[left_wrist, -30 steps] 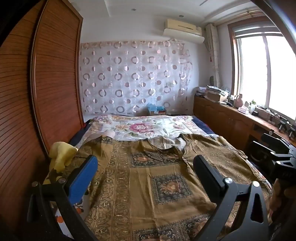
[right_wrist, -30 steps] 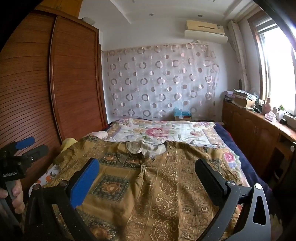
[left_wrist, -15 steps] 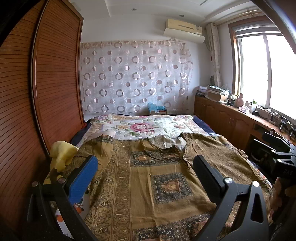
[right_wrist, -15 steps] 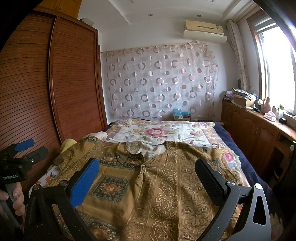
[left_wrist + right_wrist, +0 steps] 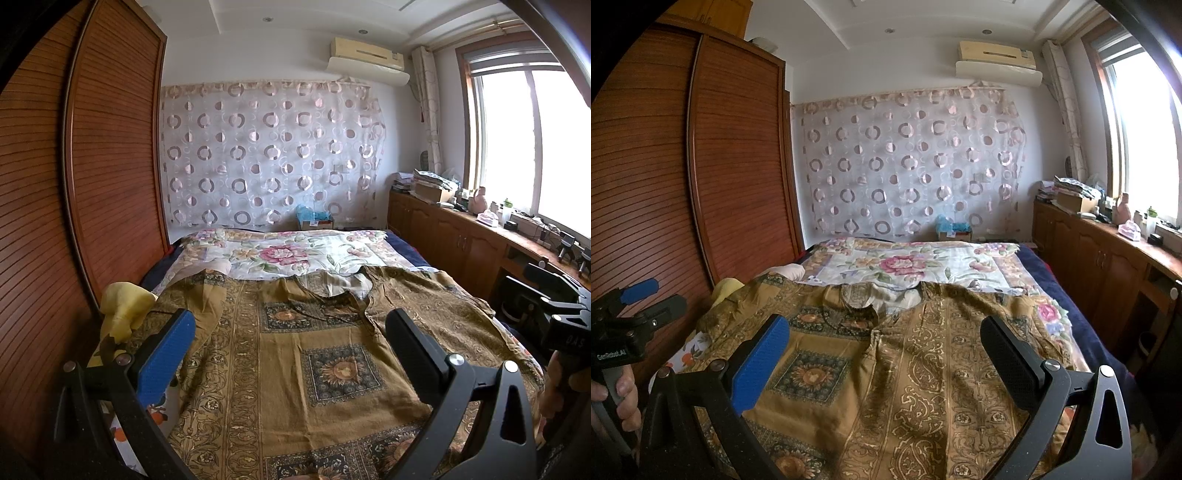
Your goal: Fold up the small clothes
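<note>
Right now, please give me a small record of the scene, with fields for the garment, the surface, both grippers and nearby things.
garment: brown patterned shirt, spread flat, unfolded, collar toward far end
surface: bed with floral quilt
left gripper: open, empty, above the shirt
right gripper: open, empty, above the shirt
left of bed: wooden wardrobe, yellow cloth
right of bed: wooden cabinets under window
folding: not yet begun

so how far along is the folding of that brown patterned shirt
Done: the brown patterned shirt lies spread flat on the bed, neckline away from the grippers. In hand: nothing; the left gripper and right gripper hover open above it. Left: every fold.
</note>
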`<state>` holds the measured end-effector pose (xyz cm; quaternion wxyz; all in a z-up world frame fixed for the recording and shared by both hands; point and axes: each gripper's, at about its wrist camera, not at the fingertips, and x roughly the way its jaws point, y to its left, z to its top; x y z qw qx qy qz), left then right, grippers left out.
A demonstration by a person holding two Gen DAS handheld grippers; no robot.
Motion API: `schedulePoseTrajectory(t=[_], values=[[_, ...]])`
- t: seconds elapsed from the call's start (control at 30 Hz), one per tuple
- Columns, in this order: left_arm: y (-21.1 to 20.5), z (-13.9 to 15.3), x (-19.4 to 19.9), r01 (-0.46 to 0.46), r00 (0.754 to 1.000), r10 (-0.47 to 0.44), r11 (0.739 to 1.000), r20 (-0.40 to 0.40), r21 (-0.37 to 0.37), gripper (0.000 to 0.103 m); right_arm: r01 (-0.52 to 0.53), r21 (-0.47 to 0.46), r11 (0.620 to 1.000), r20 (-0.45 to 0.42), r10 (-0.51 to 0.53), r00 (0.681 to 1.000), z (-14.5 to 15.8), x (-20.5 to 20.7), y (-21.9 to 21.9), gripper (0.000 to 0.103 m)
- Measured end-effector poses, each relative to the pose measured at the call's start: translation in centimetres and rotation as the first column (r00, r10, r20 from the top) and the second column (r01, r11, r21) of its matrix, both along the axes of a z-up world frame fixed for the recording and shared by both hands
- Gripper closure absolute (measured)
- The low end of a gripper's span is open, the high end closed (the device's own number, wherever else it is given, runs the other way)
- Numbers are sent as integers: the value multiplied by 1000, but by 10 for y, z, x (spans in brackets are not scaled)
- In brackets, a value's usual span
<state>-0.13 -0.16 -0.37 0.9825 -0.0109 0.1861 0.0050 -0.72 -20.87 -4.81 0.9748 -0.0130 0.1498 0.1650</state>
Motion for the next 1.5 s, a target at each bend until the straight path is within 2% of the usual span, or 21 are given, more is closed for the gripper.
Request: schedulePoseTrajectory(t=[1.5], values=[[0, 6, 1, -2, 1000, 2, 1000, 6, 3, 0, -2, 4, 1000, 7, 2, 1000, 1, 0, 0, 0]])
